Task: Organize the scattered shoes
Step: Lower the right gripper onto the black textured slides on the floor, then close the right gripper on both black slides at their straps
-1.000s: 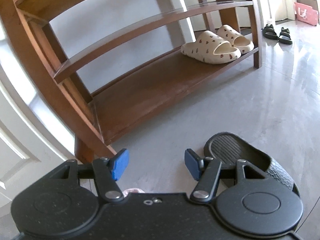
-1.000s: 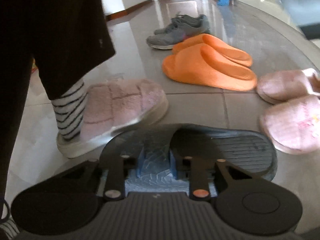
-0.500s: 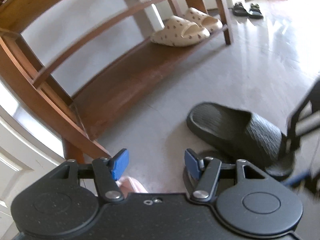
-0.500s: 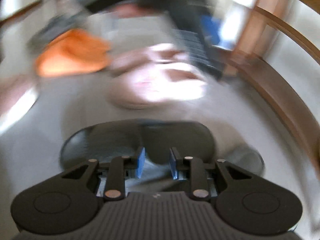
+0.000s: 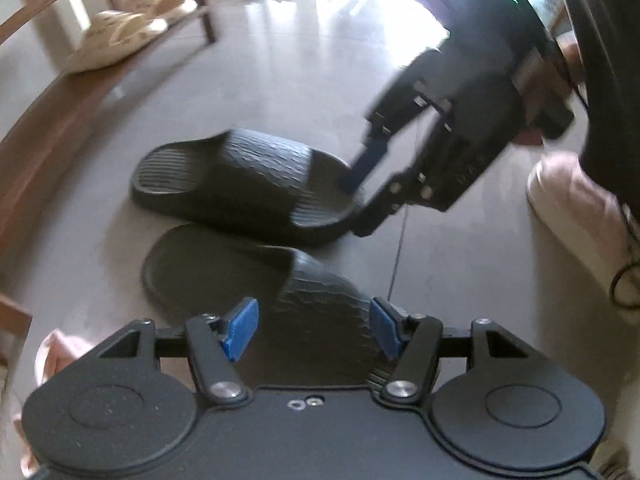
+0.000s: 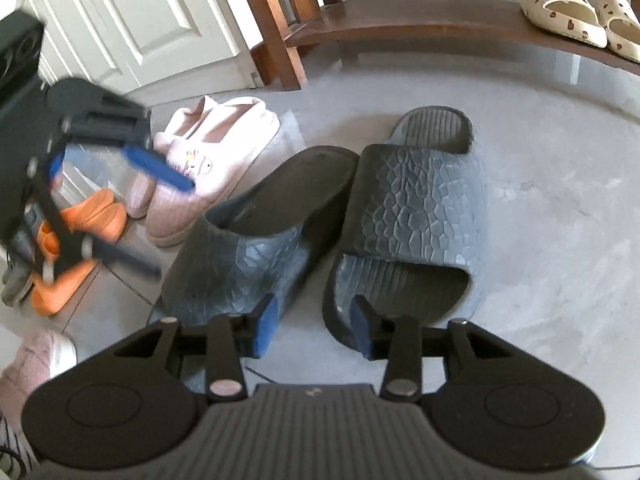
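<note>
Left wrist view: the left gripper (image 5: pixel 314 328) points down at the floor, jaws wide apart, nothing clamped. The near black slide (image 5: pixel 256 276) lies on the grey tile floor (image 5: pixel 288 72) directly ahead, its strap between the blue pads without visible contact. The far black slide (image 5: pixel 240 178) lies at 12 o'clock, just beside it. The right gripper (image 5: pixel 354 196) enters from 2 o'clock, its fingers at the far slide's open end. The wooden shoe rack (image 5: pixel 48 120) stands at 10 o'clock and carries cream slides (image 5: pixel 116 38).

Right wrist view: the right gripper (image 6: pixel 314 328) has its jaws opening; no object sits between the pads. Both black slides lie side by side at 12 o'clock. Pink slippers (image 6: pixel 204 164) lie at 10 o'clock, orange slides (image 6: pixel 76 240) at 9 o'clock.
</note>
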`<action>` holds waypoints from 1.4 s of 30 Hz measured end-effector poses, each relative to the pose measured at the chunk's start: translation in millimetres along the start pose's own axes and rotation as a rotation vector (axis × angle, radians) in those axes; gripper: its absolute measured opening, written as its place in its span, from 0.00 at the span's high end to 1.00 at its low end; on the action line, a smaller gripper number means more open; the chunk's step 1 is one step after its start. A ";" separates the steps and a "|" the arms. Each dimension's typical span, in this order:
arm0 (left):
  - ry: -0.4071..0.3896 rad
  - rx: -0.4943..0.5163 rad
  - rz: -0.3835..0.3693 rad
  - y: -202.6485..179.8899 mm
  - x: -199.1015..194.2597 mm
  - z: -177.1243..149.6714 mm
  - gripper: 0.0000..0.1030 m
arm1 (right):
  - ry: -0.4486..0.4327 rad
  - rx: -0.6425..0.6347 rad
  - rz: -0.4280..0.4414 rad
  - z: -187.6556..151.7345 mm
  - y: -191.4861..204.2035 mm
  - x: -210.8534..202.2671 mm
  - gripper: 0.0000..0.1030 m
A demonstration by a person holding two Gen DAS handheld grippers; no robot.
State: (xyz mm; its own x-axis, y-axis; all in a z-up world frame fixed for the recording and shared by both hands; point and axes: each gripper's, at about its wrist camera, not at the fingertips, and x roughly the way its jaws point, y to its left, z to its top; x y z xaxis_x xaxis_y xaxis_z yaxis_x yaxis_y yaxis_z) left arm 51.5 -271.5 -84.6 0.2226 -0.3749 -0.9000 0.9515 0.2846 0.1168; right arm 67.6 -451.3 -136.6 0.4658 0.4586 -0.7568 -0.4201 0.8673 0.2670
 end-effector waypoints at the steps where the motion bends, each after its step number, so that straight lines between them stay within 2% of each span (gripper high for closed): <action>1: 0.015 0.010 0.022 -0.1 5.9 0.1 0.41 | 0.003 -0.006 -0.005 -1.1 2.9 1.2 0.52; 5: 0.002 0.065 0.055 1.8 14.3 5.7 0.38 | 0.000 -0.029 -0.019 -3.5 6.4 4.0 0.49; 10: -0.019 -0.014 0.235 28.9 30.7 24.3 0.40 | -0.023 -0.032 -0.056 -2.6 2.9 3.9 0.48; 13: -0.034 -0.056 0.208 50.7 28.8 34.8 0.40 | -0.031 -0.074 -0.073 -0.4 3.7 4.4 0.47; 17: -0.086 -0.127 0.159 55.6 15.5 36.9 0.40 | -0.044 -0.120 -0.084 4.4 12.8 12.8 0.42; 19: -0.074 -0.149 0.187 55.6 12.8 28.7 0.40 | -0.047 -0.104 -0.077 4.4 15.6 17.8 0.26; 20: -0.064 -0.171 0.194 57.3 14.1 25.2 0.40 | -0.059 -0.107 -0.087 2.9 19.6 20.4 0.24; 22: -0.051 -0.202 0.203 59.7 18.3 21.6 0.40 | -0.077 -0.121 -0.115 0.7 26.7 25.8 0.22; 25: -0.033 -0.276 0.205 65.0 17.9 10.7 0.40 | -0.092 -0.195 -0.221 -5.2 45.1 39.0 0.19; 27: -0.036 -0.293 0.210 68.0 15.6 7.4 0.40 | -0.056 -0.164 -0.269 -9.0 51.7 48.8 0.19; 30: -0.061 -0.311 0.216 71.3 10.2 4.0 0.40 | -0.067 -0.055 -0.210 -12.4 44.1 45.3 0.19; 31: -0.065 -0.315 0.215 72.5 9.8 2.9 0.40 | -0.074 -0.045 -0.214 -13.3 42.6 45.1 0.19; 33: -0.065 -0.316 0.214 74.3 9.7 1.4 0.40 | -0.105 -0.009 -0.262 -12.9 37.5 47.0 0.19; 37: -0.057 -0.326 0.212 71.9 11.4 0.9 0.40 | -0.157 0.094 -0.227 -11.0 26.1 56.4 0.18; 42: -0.051 -0.334 0.209 66.8 8.2 -4.1 0.40 | -0.260 0.069 -0.272 -11.5 38.5 75.0 0.17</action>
State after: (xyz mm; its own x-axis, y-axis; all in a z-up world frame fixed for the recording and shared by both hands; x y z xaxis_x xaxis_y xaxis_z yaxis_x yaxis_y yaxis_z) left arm 116.0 -252.0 -85.9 0.4229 -0.3194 -0.8480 0.7650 0.6275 0.1452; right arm 77.4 -385.8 -190.0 0.7388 0.2362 -0.6312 -0.2045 0.9710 0.1240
